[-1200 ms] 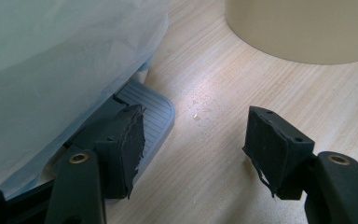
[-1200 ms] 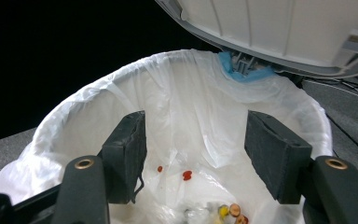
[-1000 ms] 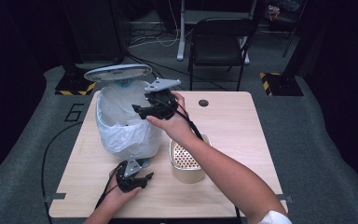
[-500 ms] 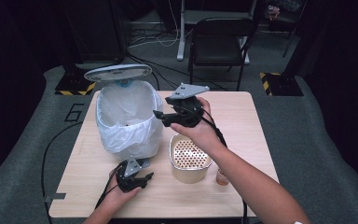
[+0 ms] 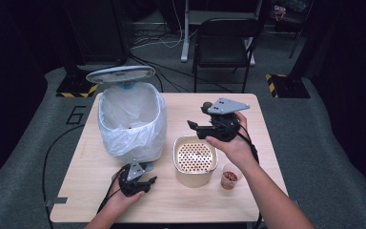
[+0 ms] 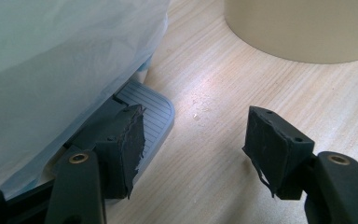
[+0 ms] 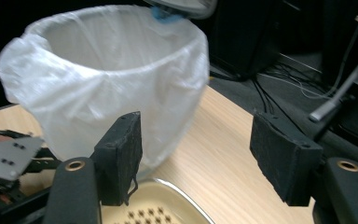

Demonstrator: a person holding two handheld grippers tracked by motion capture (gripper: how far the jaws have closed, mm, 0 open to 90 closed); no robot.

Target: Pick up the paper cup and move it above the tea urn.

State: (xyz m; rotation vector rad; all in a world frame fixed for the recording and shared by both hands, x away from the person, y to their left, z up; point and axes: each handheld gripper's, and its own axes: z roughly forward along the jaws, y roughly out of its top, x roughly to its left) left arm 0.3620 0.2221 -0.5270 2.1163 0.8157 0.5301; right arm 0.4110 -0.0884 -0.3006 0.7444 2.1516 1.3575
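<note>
So, far left on the counter [image 5: 181, 200]: the pedal bin [image 5: 132, 121] with its white liner is parked there, lid [image 5: 120, 74] tipped right up. Just in front of it, the left hand-held gripper [image 5: 143, 182] is held low. In the left gripper view its jaws are seen apart with nothing between them, and one jaw is set on the bin's ribbed pedal [image 6: 151, 109], which is probably what the lid is being kept up by. No shift from a second ago there.

Next along, the cream tin [image 5: 195, 160] with the perforated insert is sat untouched.

The change is all with the right hand-held gripper [image 5: 195, 128]. A second ago it was held over the bin's mouth; now it's been pulled back to the right and is hovering above the tin's far edge, jaws still aimed at the bin. They've just been opening and nothing is caught between them [image 7: 196, 140], so a drop-off trip looks done.

Far right, the little cup [image 5: 229, 177] of brownish bits is left standing, likely next to be picked.
</note>
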